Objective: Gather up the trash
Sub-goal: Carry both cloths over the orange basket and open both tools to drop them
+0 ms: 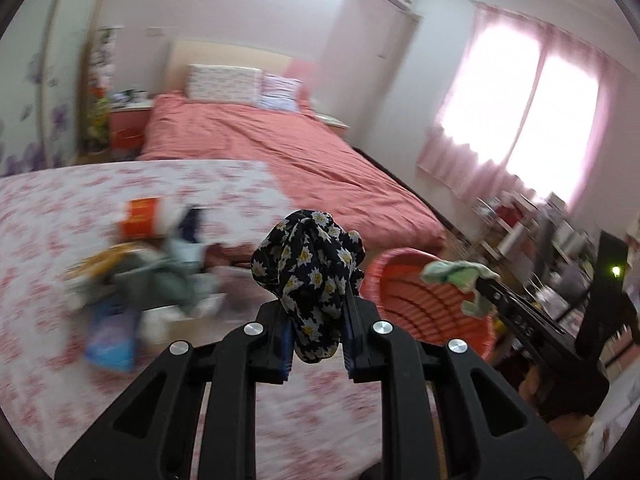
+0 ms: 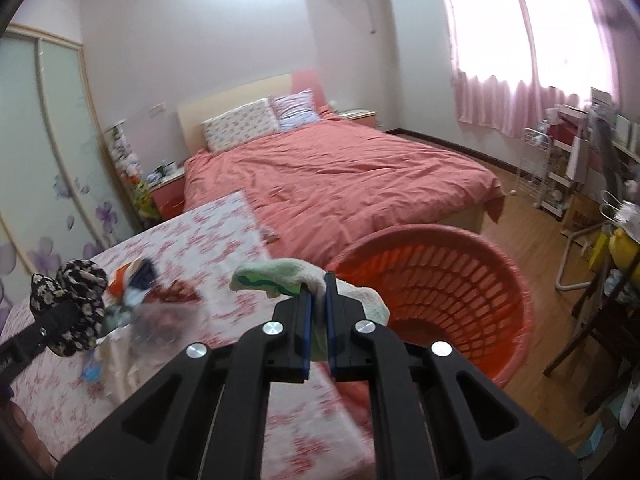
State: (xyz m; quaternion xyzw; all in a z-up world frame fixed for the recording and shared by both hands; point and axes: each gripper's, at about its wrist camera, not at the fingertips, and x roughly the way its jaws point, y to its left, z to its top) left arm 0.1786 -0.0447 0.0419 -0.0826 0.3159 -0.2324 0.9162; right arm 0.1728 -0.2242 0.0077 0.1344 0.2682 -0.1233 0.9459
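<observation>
Two items are in hand right now: my left gripper (image 1: 316,280) is clamped on a bunched black floral cloth (image 1: 308,264), and my right gripper (image 2: 318,312) is pinched tight on a pale green rag (image 2: 280,276). Both are lifted off the table with the pink floral tablecloth (image 2: 192,248), and the right one hangs just beside the rim of the red basket (image 2: 460,292), which sits off the table's edge. From what I can see, the basket looks empty inside, so I'd guess we're early on, nothing dropped yet. Left on the table is a messy pile of trash (image 1: 144,264): an orange-red carton (image 1: 140,218), some greyish cloth, a blue packet (image 1: 112,340), plus clear plastic bits, all pretty blurry. Around it there's a bed with a coral cover (image 2: 340,184) behind the table, and cluttered shelves (image 2: 568,168) by the window. Nothing really blocks the drop into the basket, though my left has to cross over near the right gripper to reach it.
</observation>
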